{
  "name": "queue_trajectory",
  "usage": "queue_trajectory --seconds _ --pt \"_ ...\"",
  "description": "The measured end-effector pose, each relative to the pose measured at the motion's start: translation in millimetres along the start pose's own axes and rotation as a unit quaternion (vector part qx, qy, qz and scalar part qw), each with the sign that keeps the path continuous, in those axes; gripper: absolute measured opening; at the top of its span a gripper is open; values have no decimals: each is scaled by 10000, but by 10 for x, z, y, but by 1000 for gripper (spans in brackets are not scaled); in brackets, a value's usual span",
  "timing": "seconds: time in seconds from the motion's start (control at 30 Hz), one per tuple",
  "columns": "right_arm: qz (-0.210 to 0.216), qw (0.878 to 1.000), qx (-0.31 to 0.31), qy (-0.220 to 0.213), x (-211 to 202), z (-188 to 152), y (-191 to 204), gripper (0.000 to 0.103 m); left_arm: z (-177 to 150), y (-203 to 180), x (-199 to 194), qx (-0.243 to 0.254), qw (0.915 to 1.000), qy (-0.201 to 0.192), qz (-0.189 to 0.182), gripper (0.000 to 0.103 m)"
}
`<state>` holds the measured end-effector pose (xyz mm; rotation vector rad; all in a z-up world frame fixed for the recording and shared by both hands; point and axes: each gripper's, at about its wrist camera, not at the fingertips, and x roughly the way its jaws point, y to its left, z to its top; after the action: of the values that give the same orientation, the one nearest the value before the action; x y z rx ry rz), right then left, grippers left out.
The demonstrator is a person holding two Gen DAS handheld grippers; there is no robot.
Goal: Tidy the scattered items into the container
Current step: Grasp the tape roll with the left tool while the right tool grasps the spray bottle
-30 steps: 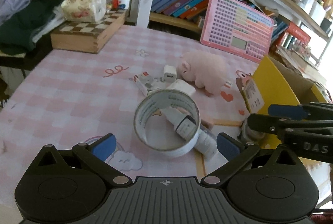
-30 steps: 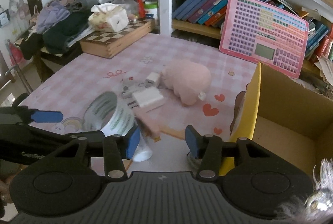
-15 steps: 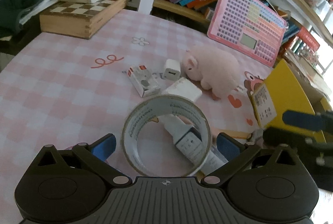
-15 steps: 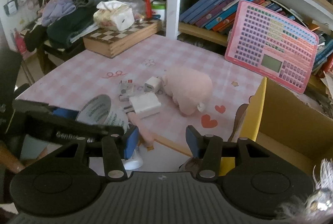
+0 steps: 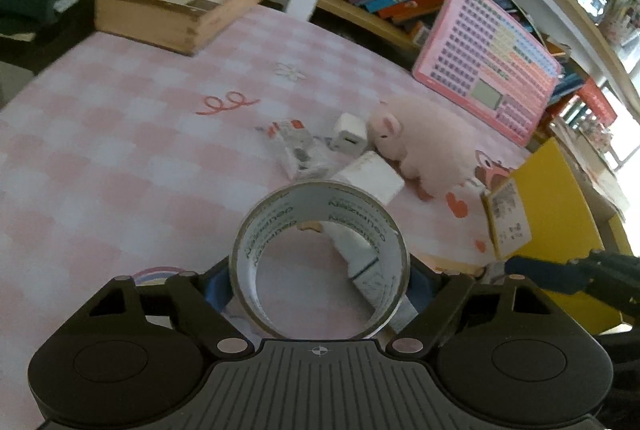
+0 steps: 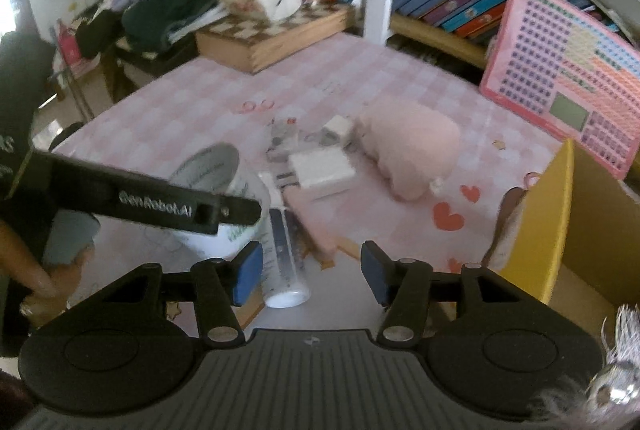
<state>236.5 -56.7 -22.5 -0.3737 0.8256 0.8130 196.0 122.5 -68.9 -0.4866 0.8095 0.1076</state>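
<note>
Tape roll standing on edge between the fingers of the left gripper, blue pads against its two sides, jaws just now closing in on it. Inside the ring, seen through it, one end of a white tube lying flat on the pink checked table. Right gripper just beside, jaws narrow but just now widening, holding nothing, hanging over the tube's near end with the pads clear of it. Farther out, a white charger block touching a pink plush pig. To the right, at the table's edge, the yellow cardboard box, open at the top. At the back, a pink toy keyboard leaning on the bookshelf.
</note>
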Motion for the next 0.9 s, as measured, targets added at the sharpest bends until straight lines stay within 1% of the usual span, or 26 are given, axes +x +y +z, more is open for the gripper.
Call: queue_trajectory --seconds 0.23,0.27,0.37,0.5,0.67,0.73,0.77,0.9 --pt "282 9985 -23 476 342 70 66 50 13 51 -193 66 9996 -191 195 84" --pt "300 9982 -5 528 387 83 67 48 11 56 -215 83 9996 -191 213 84" --pt "379 9971 32 652 502 119 78 45 -6 74 -282 90 9995 -171 269 84" --pt "389 9965 -64 742 618 154 141 43 -25 105 -357 65 9991 -174 370 84" --pt "305 9955 -219 867 746 161 201 37 -43 144 -427 24 9987 -188 473 84" --pt "266 9957 -276 847 750 153 221 35 -59 161 -453 8 9986 -189 485 84" --pt "266 9957 -304 839 747 152 233 31 -66 168 -464 -2 9986 -188 494 84" --pt "325 9957 -334 805 720 142 268 30 -68 173 -514 3 9986 -192 500 84"
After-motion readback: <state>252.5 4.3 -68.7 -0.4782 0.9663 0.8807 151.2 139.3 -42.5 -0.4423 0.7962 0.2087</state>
